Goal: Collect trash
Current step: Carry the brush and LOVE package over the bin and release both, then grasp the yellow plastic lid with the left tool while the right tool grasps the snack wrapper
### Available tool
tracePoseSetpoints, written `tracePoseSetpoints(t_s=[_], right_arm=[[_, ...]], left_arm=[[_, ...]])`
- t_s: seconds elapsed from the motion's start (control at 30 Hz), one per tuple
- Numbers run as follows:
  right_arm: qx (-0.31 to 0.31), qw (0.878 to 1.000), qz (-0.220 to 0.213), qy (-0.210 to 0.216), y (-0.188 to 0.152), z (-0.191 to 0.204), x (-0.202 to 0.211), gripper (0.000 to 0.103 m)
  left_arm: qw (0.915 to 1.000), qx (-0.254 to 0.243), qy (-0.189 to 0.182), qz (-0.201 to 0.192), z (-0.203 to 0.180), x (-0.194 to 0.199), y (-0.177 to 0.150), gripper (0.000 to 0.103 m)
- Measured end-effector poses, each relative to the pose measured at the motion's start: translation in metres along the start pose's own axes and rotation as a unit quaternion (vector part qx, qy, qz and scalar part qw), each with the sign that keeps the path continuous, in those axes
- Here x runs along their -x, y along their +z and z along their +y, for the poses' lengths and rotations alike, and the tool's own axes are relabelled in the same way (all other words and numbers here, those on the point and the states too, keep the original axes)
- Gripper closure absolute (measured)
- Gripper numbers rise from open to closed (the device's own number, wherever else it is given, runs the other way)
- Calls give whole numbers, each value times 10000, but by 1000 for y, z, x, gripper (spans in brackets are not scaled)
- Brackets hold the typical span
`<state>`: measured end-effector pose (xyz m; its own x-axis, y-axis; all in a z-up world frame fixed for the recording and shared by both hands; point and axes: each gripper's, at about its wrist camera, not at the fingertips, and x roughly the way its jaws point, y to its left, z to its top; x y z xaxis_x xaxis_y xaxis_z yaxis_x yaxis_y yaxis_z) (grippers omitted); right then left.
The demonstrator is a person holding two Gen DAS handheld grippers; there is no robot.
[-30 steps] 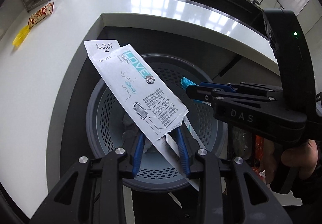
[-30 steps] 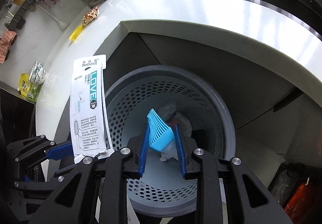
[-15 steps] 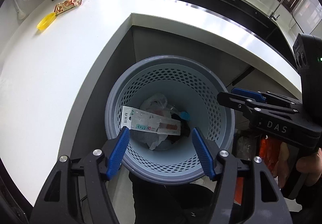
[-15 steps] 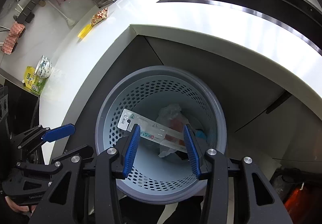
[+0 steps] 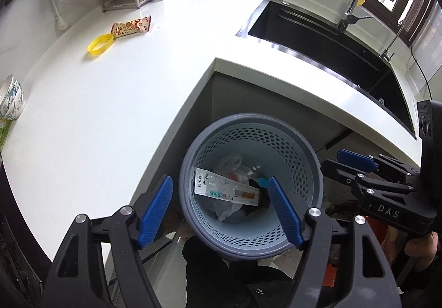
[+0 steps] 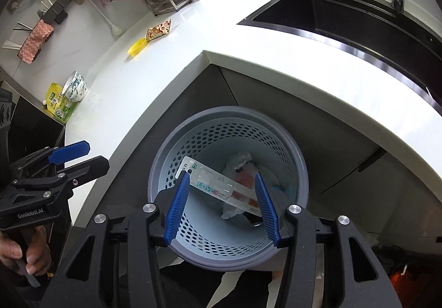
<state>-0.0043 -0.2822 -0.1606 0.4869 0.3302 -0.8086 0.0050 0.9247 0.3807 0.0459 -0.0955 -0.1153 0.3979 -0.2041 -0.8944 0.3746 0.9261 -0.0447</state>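
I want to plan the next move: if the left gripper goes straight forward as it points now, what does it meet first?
Probably the LOVE toothbrush package lying on the trash in the perforated bin. The open left gripper points into the bin's mouth, and nothing shows between; depth is unclear.

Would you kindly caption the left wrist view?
Open left gripper above the trash basket holding a toothbrush package, countertop beside.

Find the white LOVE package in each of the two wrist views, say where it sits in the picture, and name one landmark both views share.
Left wrist view: the LOVE package lies inside the grey perforated bin, lower centre, between the open blue fingers.
Right wrist view: the same package lies slanted in the bin, lower centre, its ends behind the blue fingers.
Shared landmark: the yellow ring beside the snack wrapper on the white counter.
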Motion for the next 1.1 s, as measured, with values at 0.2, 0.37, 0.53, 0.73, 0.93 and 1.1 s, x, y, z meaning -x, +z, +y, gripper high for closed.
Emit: tracePoseSetpoints(t_s=[0.2, 0.37, 0.53, 0.73, 0.93, 1.1], right_arm=[[144, 9997, -179, 92, 22, 15, 8, 51], [206, 9992, -269, 201, 43, 29, 6, 48], [290, 9990, -296, 176, 60, 43, 2, 48], [375, 9982, -463, 72, 81, 61, -2, 46], [400, 9973, -601, 138, 100, 79, -10, 43], [395, 9971, -651, 90, 125, 93, -29, 43]], left_arm=[[9995, 210, 116, -203, 23, 16, 14, 29], [9988, 379, 177, -250, 42, 21, 24, 29], [9980, 541, 95, -318, 60, 23, 36, 29], [9969, 681, -12, -384, 88, 24, 49, 26], [9953, 827, 124, -484, 123, 25, 61, 26], [9941, 926, 201, -525, 158, 21, 76, 26]])
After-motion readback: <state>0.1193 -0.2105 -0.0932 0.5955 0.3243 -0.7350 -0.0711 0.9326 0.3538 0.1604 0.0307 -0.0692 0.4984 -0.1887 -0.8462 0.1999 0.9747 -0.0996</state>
